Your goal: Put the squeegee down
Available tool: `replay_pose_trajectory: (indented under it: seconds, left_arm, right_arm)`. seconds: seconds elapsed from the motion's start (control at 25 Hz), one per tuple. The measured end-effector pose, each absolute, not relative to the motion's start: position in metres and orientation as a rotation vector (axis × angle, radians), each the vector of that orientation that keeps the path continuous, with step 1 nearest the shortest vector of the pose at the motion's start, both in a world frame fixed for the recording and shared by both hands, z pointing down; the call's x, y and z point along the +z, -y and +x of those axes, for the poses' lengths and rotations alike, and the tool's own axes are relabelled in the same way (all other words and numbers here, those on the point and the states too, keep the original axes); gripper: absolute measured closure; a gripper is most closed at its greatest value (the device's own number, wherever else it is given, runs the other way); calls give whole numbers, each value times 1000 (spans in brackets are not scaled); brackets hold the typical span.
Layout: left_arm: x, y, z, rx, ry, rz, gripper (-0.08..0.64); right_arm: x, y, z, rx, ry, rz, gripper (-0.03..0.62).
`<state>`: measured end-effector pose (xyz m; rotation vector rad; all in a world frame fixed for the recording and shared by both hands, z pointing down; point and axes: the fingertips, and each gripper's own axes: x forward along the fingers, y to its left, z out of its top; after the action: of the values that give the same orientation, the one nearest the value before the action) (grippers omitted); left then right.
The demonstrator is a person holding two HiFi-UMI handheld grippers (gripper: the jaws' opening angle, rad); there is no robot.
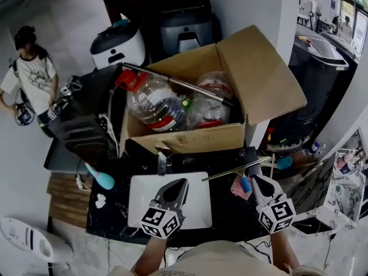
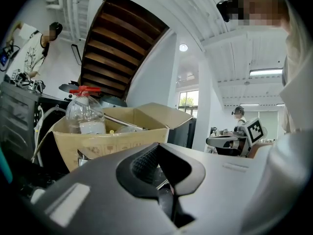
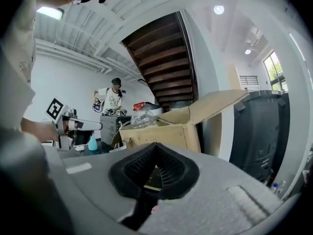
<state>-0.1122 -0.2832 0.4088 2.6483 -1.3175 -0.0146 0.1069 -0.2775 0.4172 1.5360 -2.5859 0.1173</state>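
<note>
The squeegee (image 1: pixel 238 170) has a long thin blade and a blue handle (image 1: pixel 245 184). In the head view it lies slanted on the dark table, with its handle over a pink cloth (image 1: pixel 237 190). My right gripper (image 1: pixel 255 180) hovers just right of the handle; its jaws are shut with nothing between them (image 3: pixel 156 144). My left gripper (image 1: pixel 183 183) is over the white board (image 1: pixel 144 203), also shut with nothing held (image 2: pixel 157 145). The gripper views do not show the squeegee clearly.
An open cardboard box (image 1: pixel 190 138) with plastic bottles (image 1: pixel 155 103) and a metal rod stands right behind the board. A teal object (image 1: pixel 101 179) lies at the table's left. A black bin (image 1: pixel 313 96) stands to the right, and a person (image 1: pixel 31 73) stands far left.
</note>
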Motion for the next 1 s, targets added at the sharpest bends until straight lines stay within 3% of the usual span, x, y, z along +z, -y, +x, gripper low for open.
replay_pose_trajectory:
  seconds: [1.0]
  left_arm:
    - [413, 266, -88, 8, 1259, 2664, 545]
  right_arm:
    - [416, 260, 115, 117, 2628, 1553, 591]
